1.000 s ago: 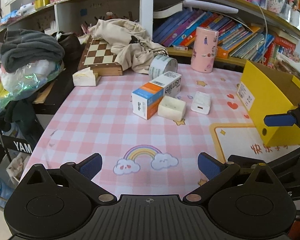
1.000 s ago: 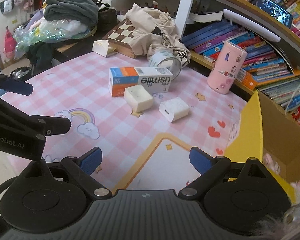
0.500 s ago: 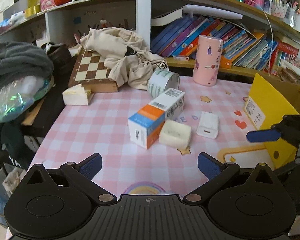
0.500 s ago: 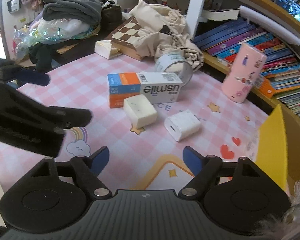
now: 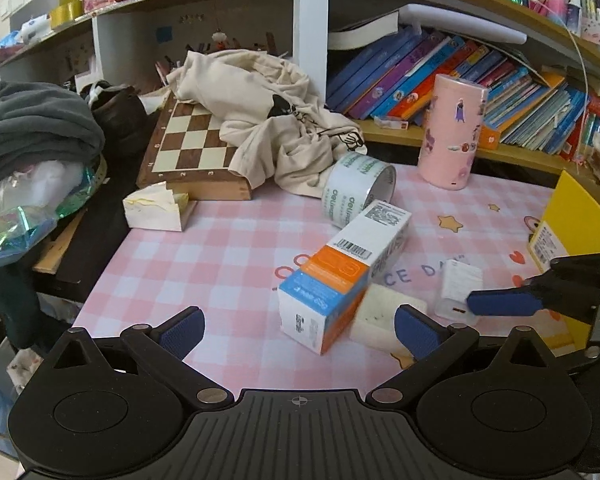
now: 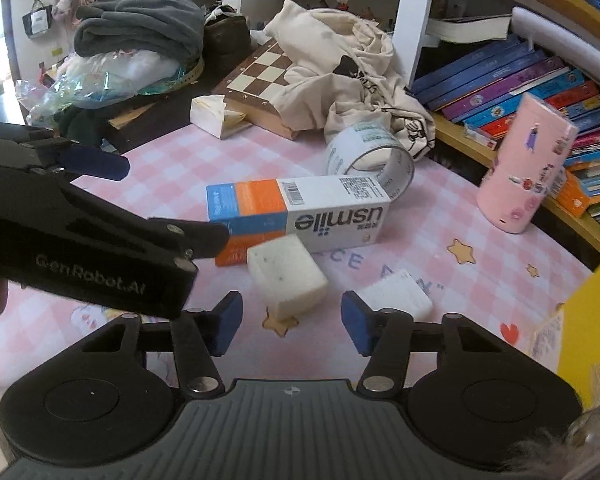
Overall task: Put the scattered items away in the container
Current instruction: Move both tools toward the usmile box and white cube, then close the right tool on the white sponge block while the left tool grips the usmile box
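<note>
- The left gripper [image 5: 298,330] is held with its jaws spread wide and nothing is between them; the toothpaste box [image 5: 342,276] lies just ahead of it, a little to the right of its middle line.
- The long axis of this box is seen to run from near-left to far-right in the left wrist view, so it is judged that the jaws must be turned across the short side before a grasp is made.
- The right gripper [image 6: 291,322] is also released and carries nothing; the cream block [image 6: 286,276] lies directly ahead between its fingers, touching the near side of the toothpaste box.
- The white charger [image 6: 396,294] is found just to the right of the cream block, apart from it, and close to the right finger of the right gripper.
- The right gripper is judged to be the nearer one to the block and the charger; the left one is nearer to the box.
- The yellow container [image 5: 576,220] stands at the right edge of the table, well apart from the box, and it is nearer to the right gripper.
- A tape roll [image 5: 356,190] lies on its side just beyond the far end of the box, and a pink tumbler [image 5: 452,132] stands upright further to the right.
- The surface is a pink checked tablecloth [image 5: 204,256]; behind it a chessboard [image 5: 192,148], a beige cloth [image 5: 272,116] and shelves of books [image 5: 420,76] are seen.
</note>
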Demonstrator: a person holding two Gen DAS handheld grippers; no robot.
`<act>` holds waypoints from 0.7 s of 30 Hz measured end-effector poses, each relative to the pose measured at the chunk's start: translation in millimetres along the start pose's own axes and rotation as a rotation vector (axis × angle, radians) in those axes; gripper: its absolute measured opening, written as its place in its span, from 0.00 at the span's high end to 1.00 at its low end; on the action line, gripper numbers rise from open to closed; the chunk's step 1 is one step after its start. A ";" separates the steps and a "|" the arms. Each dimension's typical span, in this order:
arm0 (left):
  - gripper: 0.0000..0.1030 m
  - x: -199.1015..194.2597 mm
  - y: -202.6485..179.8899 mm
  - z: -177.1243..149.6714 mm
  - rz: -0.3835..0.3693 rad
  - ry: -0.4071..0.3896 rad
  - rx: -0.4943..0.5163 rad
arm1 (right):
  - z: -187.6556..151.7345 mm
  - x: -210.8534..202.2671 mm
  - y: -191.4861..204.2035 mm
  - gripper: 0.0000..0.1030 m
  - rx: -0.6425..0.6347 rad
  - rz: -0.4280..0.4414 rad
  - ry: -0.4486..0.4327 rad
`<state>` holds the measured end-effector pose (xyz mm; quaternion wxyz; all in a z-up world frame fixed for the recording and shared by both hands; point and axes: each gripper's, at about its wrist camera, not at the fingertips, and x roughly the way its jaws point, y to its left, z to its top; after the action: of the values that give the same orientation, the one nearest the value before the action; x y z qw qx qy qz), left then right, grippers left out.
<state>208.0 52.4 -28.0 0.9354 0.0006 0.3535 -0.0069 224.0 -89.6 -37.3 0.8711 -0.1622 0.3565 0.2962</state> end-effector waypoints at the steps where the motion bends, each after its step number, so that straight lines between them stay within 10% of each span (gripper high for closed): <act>1: 0.01 2.9 -0.4 1.6 -0.003 0.002 0.002 | 1.9 4.6 -0.8 0.52 0.004 0.003 0.005; 21: 0.04 55.9 -6.5 24.4 -0.059 0.075 0.038 | 4.9 57.2 -15.2 0.56 0.135 0.106 0.051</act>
<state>265.9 45.1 -46.6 0.9207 0.0083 0.3881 -0.0409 268.8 -76.0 -73.9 0.8538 -0.0917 0.4059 0.3130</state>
